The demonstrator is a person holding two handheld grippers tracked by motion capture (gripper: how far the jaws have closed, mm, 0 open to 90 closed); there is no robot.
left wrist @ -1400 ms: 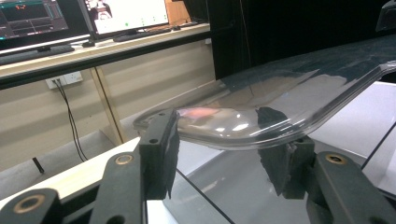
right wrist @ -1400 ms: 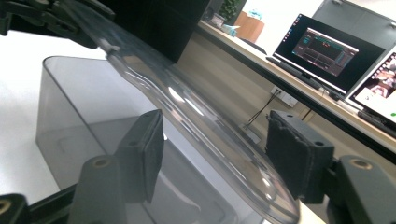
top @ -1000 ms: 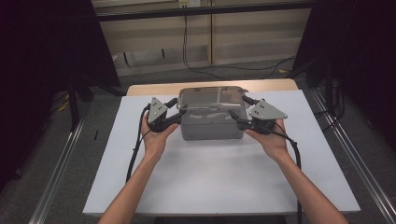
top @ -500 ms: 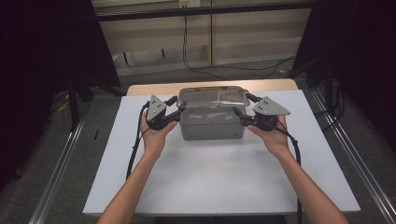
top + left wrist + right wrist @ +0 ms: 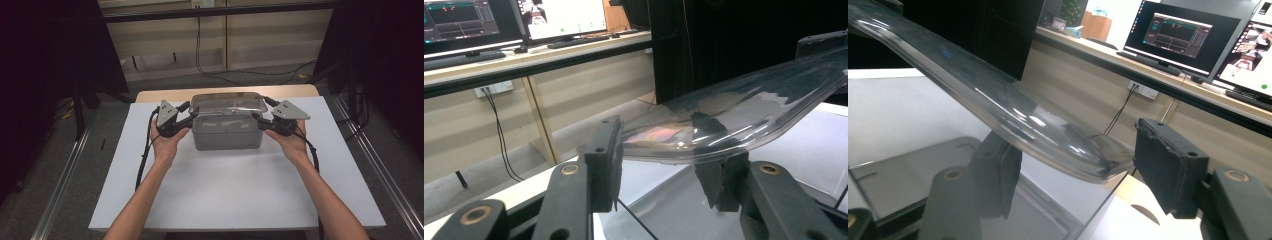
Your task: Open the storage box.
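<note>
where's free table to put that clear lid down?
Best: the bare white table between the grey box and the near edge, between the forearms. Narrower strips lie outside the left gripper and right gripper. Crowded: both box ends, where jaws straddle the clear lid, and the thin strip behind.

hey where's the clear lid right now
In the high view the clear lid sits atop the grey box at the far middle of the white table, between the left hand-held gripper and right hand-held gripper.

Glossy clear plastic lid (image 5: 227, 102) on matt grey plastic box (image 5: 226, 132); matt white table (image 5: 240, 195).
</note>
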